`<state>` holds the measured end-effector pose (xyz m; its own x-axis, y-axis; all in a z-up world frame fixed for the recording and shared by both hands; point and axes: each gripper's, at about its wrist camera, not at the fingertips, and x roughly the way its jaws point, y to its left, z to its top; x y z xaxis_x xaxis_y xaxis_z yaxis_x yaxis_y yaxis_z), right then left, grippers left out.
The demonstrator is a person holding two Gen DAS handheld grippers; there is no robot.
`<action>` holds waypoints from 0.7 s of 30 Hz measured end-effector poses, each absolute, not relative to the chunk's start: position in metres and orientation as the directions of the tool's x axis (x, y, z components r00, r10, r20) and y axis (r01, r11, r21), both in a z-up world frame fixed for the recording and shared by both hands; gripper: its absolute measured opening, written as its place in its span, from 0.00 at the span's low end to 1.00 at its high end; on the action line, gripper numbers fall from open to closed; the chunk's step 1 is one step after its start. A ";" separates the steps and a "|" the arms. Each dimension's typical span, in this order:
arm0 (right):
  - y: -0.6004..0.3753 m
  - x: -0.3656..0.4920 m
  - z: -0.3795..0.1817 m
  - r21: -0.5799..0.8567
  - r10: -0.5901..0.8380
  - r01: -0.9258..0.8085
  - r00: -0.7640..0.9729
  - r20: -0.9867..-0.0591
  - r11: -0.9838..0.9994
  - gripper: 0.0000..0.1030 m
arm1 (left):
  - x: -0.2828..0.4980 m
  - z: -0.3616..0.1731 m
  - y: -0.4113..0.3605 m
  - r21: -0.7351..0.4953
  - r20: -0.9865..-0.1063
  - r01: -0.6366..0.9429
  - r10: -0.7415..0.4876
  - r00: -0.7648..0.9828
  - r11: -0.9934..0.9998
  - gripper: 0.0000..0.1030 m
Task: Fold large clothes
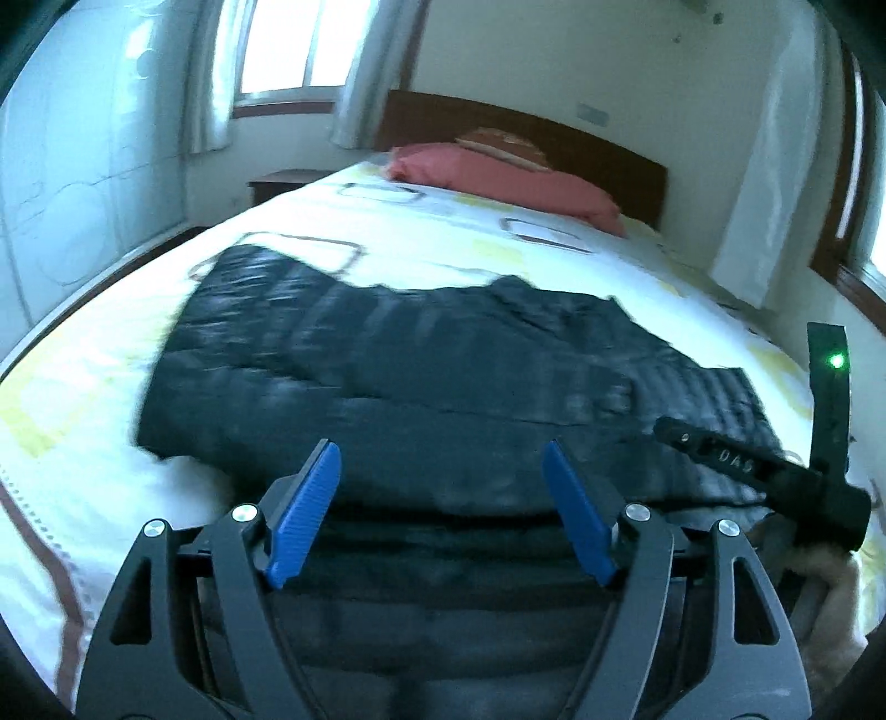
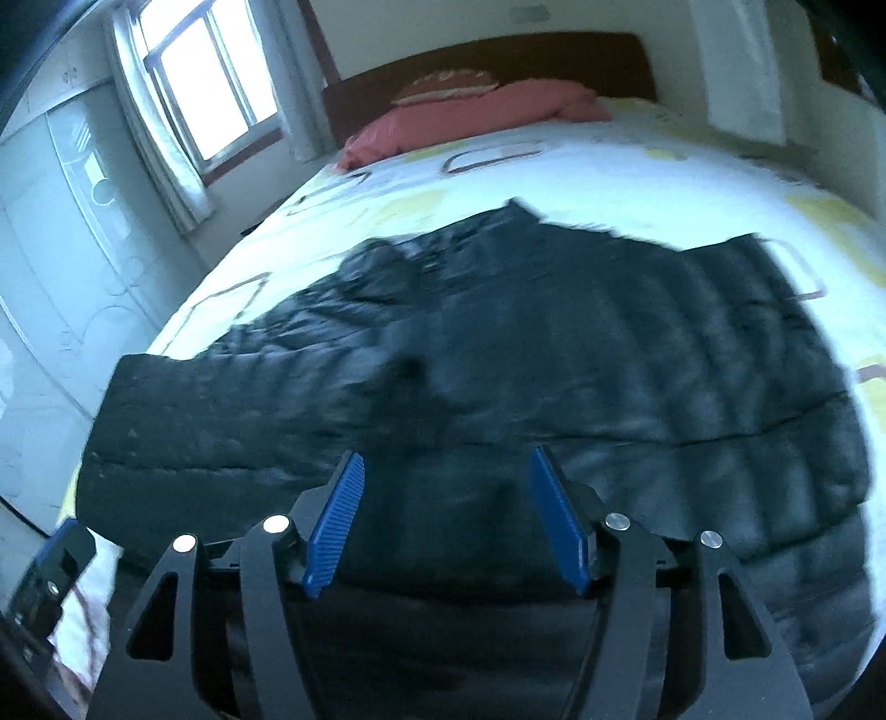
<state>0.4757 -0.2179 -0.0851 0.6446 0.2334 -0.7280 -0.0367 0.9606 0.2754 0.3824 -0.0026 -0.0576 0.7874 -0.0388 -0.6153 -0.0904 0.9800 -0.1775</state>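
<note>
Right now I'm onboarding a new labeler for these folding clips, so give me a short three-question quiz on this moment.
1. True or false: the left gripper is clamped on the black puffer jacket.
2. Multiple choice: the pink pillow lies (A) on the jacket, (B) at the wooden headboard, (C) on the floor.
3. Fill in: both grippers' finger pads are coloured ____.

Key: 1 false, both it and the right gripper stand open above the jacket spread on the bed; 2 B; 3 blue.
</note>
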 end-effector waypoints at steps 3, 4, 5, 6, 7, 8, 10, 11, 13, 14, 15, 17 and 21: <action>-0.195 0.488 -0.097 0.271 0.235 -0.034 0.613 -0.754 0.962 0.60 | 0.379 -0.064 0.023 -0.187 -0.631 -0.134 -0.014 0.776 0.973 0.73; -0.189 0.492 -0.102 0.264 0.230 -0.032 0.598 -0.767 0.964 0.52 | 0.378 -0.065 0.031 -0.192 -0.635 -0.146 -0.009 0.773 0.971 0.73; -0.185 0.492 -0.105 0.256 0.226 -0.034 0.594 -0.772 0.966 0.44 | 0.377 -0.067 0.037 -0.196 -0.639 -0.154 -0.007 0.770 0.968 0.73; -0.180 0.493 -0.107 0.252 0.234 -0.054 0.592 -0.771 0.966 0.31 | 0.375 -0.068 0.045 -0.202 -0.642 -0.162 -0.005 0.767 0.966 0.73; -0.177 0.492 -0.106 0.247 0.239 -0.069 0.592 -0.769 0.967 0.24 | 0.374 -0.069 0.051 -0.205 -0.644 -0.169 -0.003 0.765 0.964 0.73; -0.175 0.490 -0.103 0.232 0.231 -0.076 0.599 -0.767 0.970 0.20 | 0.373 -0.069 0.054 -0.207 -0.644 -0.172 -0.002 0.765 0.963 0.73; -0.176 0.486 -0.094 0.215 0.228 -0.097 0.621 -0.750 0.972 0.16 | 0.369 -0.067 0.062 -0.217 -0.639 -0.177 -0.003 0.770 0.960 0.73; -0.181 0.483 -0.087 0.191 0.204 -0.090 0.642 -0.739 0.977 0.16 | 0.367 -0.065 0.065 -0.226 -0.633 -0.176 -0.007 0.774 0.958 0.73; -0.194 0.478 -0.078 0.164 0.174 -0.078 0.671 -0.721 0.983 0.16 | 0.361 -0.060 0.073 -0.246 -0.617 -0.173 -0.017 0.787 0.954 0.73; -0.201 0.477 -0.074 0.155 0.160 -0.070 0.681 -0.714 0.985 0.16 | 0.359 -0.057 0.075 -0.253 -0.610 -0.170 -0.021 0.792 0.952 0.73; -0.212 0.475 -0.070 0.146 0.145 -0.058 0.693 -0.706 0.988 0.16 | 0.356 -0.055 0.077 -0.258 -0.603 -0.168 -0.023 0.798 0.951 0.73; -0.236 0.472 -0.064 0.126 0.107 -0.026 0.708 -0.699 0.992 0.16 | 0.354 -0.052 0.079 -0.262 -0.595 -0.168 -0.022 0.803 0.950 0.73; -0.283 0.473 -0.063 0.100 0.037 0.049 0.706 -0.707 0.994 0.16 | 0.360 -0.054 0.077 -0.246 -0.604 -0.168 -0.016 0.797 0.955 0.74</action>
